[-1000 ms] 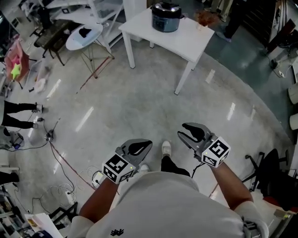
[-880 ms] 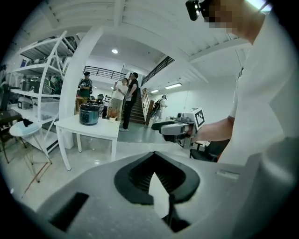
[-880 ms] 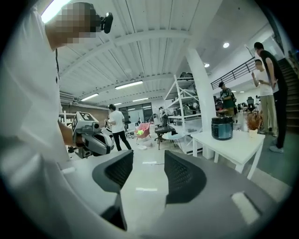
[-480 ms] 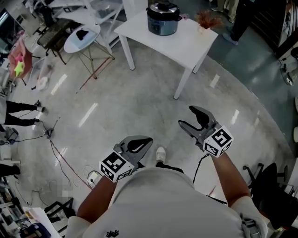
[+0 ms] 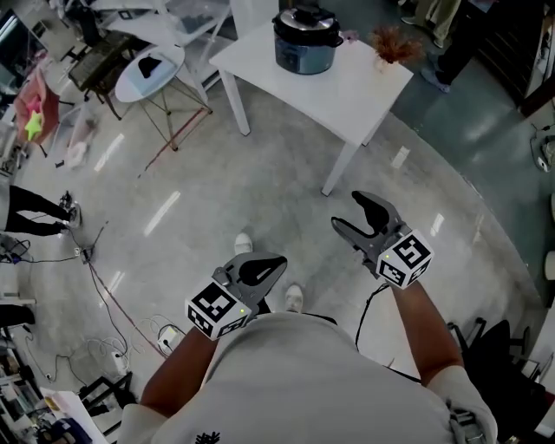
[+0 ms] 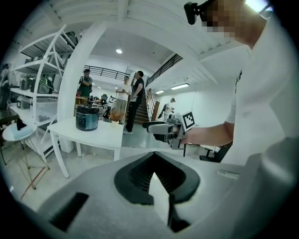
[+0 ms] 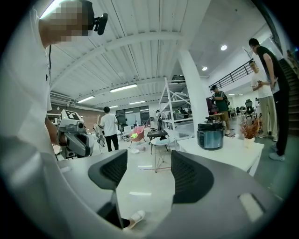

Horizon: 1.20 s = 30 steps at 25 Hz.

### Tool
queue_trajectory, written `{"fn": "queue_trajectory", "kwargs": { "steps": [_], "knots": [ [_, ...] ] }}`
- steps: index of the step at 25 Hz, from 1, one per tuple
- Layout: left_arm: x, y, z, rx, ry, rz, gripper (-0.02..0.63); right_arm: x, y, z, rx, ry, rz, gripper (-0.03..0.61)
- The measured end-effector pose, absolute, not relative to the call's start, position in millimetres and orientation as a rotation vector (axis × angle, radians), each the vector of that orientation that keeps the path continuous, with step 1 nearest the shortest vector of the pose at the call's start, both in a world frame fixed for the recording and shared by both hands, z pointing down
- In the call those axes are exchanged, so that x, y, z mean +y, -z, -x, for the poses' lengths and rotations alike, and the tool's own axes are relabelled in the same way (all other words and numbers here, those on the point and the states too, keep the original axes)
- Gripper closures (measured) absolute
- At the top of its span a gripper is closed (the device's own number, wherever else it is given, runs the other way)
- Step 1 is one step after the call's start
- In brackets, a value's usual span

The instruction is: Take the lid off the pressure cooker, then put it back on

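Fingers of left gripper [image 5: 276,262] clenched; right gripper [image 5: 345,212] just opened wide, holding nothing.

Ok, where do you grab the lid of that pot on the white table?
Probably by the raised black handle on top of the lid, coming down from above. The pressure cooker stands upright on the table, so that handle sticks up in the open. Its exact shape is too far off to tell.
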<state>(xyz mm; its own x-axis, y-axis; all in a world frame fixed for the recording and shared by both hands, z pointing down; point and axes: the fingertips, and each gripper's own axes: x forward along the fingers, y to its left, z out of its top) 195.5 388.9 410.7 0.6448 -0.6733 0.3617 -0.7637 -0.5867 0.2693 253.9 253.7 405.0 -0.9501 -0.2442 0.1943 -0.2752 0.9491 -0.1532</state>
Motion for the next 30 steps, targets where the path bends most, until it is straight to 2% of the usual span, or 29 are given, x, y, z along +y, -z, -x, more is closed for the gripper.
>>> {"fn": "queue_trajectory", "kwargs": {
  "steps": [9, 21, 30],
  "knots": [
    [305.1, -411.4, -126.6, -1.048, -0.273, -2.530, 0.608, 175.1, -397.6, -196.9, -2.889, -0.232, -0.512, 0.278],
    [210.4, -395.2, 7.1, -0.945, -0.279, -2.612, 0.608, 47.6, -379.4, -86.8, -2.841, -0.186, -0.669, 0.282],
    [167.4, -396.7, 53.8, -0.940, -0.244, -2.607, 0.607, -45.5, -360.9, -43.2, -2.812, -0.097, -0.716, 0.284]
  ]
}}
